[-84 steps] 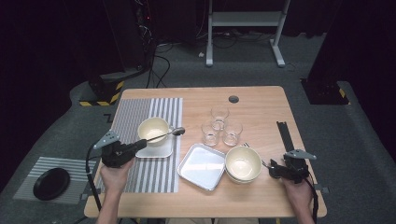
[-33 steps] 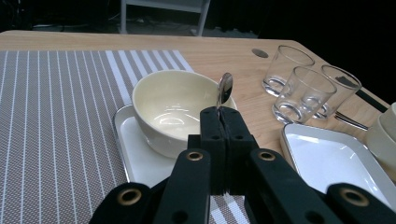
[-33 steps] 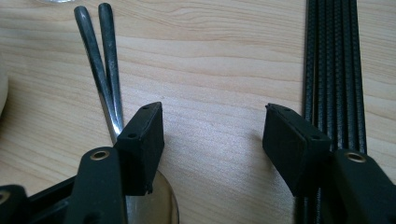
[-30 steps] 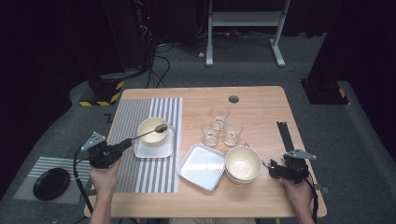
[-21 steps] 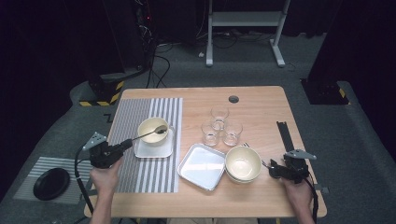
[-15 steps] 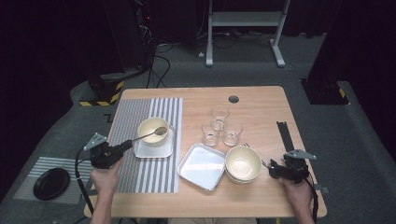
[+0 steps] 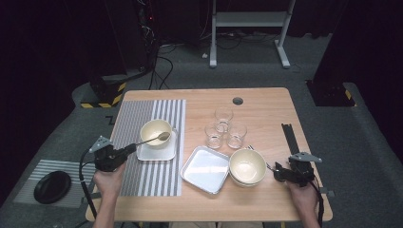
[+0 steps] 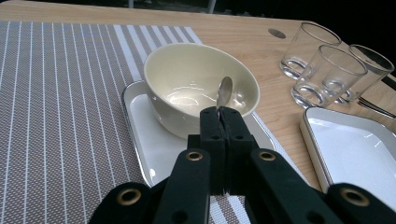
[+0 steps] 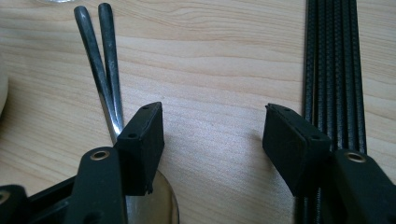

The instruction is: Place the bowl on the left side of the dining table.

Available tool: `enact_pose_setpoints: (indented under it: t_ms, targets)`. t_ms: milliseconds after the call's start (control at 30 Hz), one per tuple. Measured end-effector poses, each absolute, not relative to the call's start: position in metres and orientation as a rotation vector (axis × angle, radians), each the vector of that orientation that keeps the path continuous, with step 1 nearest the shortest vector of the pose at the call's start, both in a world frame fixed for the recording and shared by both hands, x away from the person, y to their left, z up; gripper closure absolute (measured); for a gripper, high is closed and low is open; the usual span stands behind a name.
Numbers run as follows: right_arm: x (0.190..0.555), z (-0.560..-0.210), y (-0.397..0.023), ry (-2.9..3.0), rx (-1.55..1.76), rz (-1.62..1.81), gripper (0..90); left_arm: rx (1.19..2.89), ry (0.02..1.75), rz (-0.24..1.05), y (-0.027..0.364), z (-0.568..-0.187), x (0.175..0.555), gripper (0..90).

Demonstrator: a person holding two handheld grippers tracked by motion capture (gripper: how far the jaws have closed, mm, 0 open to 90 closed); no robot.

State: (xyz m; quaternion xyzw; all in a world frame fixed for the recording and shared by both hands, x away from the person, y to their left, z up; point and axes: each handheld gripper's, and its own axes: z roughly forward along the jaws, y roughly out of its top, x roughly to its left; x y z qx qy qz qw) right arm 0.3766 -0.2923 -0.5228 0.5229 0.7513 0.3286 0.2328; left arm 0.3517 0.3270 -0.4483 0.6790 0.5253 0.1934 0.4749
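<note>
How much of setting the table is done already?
Done: one cream bowl sits on a small white tray on the striped mat. In hand: the left gripper holds a spoon over that bowl. Left: stacked bowls, another tray, three glasses and more spoons.

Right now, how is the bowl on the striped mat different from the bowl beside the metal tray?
The mat bowl sits alone on a small white tray with a spoon resting in it. The other bowl is stacked on another bowl, straight on the table, with nothing in it. Both are cream and upright.

Three glasses (image 7: pixel 223 127), three bowls (image 7: pixel 156 132), two trays (image 7: pixel 206 168), three spoons (image 7: pixel 153 139), one striped mat (image 7: pixel 130 118).
</note>
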Motion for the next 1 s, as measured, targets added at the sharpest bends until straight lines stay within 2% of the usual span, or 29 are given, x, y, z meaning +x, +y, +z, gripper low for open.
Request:
enact_pose_setpoints:
  t_ms: [633, 1000]
  targets:
    - [0.3765, -0.5228, -0.2922, 2.063, 1.438, 0.903, 38.6, 1.668, 1.313, 0.485, 0.331, -0.4543, 0.357, 88.3]
    - [0.3765, -0.5228, -0.2922, 2.062, 1.438, 0.902, 38.5, 1.673, 1.34, 0.503, 0.3306, -0.4573, 0.3612, 82.4]
